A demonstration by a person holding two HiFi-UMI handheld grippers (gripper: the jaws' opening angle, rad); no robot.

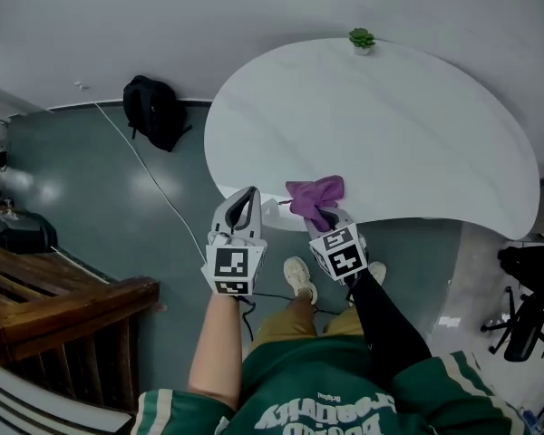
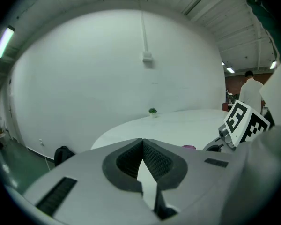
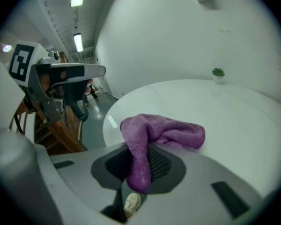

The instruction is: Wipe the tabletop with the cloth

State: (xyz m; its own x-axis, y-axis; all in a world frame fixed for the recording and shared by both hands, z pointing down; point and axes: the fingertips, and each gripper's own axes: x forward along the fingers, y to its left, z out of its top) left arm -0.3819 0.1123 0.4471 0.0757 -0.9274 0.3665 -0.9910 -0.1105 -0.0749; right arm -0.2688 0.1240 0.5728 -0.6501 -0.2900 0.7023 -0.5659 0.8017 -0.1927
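- Right claw (image 1: 322,214) is clamped on a purple cloth (image 1: 315,191); in the right gripper view the claw (image 3: 140,168) pinches a hanging fold of the cloth (image 3: 165,132) between its dark ribbed pads.
- Most of the cloth bunches up just ahead of the jaw tips as a soft, fuzzy lump, folded over itself.
- From the head view the cloth sits over the near edge of the table (image 1: 408,125), towards its left end; whether it touches the tabletop cannot be told.
- Left claw (image 1: 248,194) holds nothing, and its grey jaws meet at the tips, with only a thin wedge of gap behind them (image 2: 143,145). It hangs just off the table's near-left edge, beside the right claw.
- Each claw carries a cube with black-and-white square markers.
- The table is white, smooth and faintly veined, with a rounded, bean-like outline (image 3: 243,111).
- A small green plant (image 1: 362,40) in a pale pot stands at the far edge (image 3: 218,74), well apart from the cloth.
- A black backpack (image 1: 154,111) rests on the grey-green floor against the wall, left of the table, with a thin white cable (image 1: 154,184) running past it.
- Dark wooden slats (image 1: 54,297) show at the lower left, and a black office chair (image 1: 526,311) at the right.
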